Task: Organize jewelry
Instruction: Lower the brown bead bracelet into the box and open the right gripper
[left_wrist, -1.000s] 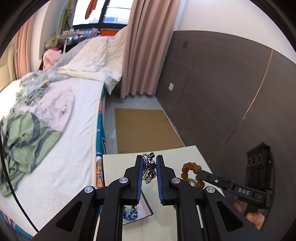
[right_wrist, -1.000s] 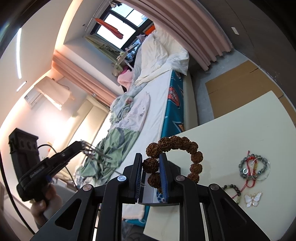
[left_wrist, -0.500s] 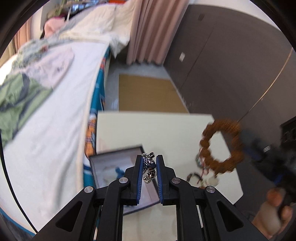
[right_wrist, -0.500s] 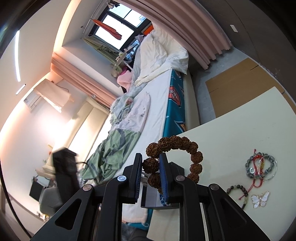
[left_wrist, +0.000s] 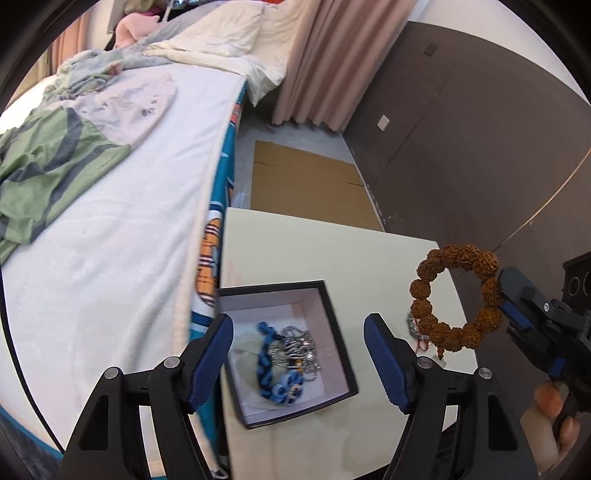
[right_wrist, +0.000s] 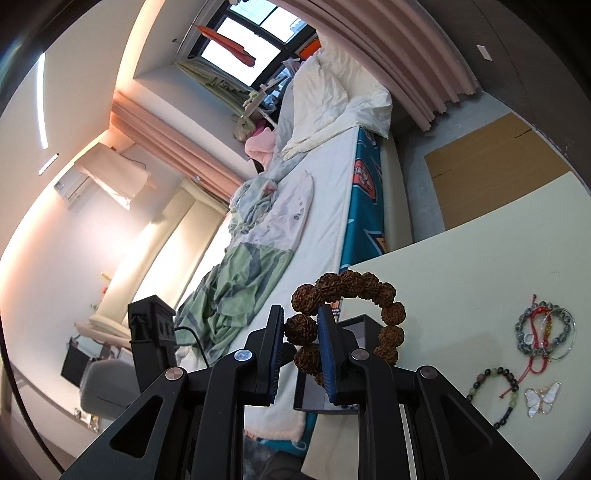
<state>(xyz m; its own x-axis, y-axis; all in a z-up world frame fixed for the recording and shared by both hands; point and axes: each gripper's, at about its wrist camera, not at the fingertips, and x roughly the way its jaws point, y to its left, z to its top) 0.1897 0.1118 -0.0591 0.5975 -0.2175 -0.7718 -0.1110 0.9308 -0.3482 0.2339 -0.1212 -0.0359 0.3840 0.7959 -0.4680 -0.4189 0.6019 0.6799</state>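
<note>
1. Since a second ago the left tool (left_wrist: 298, 349) has dropped toward the black box (left_wrist: 334, 321) and let go of the silver chain (left_wrist: 295, 345); its jaws are opening, nothing between them.
2. That chain now lies in the box, touching a blue bracelet (left_wrist: 271, 371).
3. Right tool (right_wrist: 301, 345) stays clamped on the brown bead bracelet (right_wrist: 384, 295), up off the cream surface (right_wrist: 480, 273).
4. More jewelry (right_wrist: 543, 328) lies at 3 o'clock of it.

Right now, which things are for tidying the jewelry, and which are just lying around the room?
For the job:
- black box
- silver chain and blue beads inside it
- brown bead bracelet in the right tongs
- butterfly brooch

Just lying about:
- green blanket
- cardboard
- pink curtain
</note>
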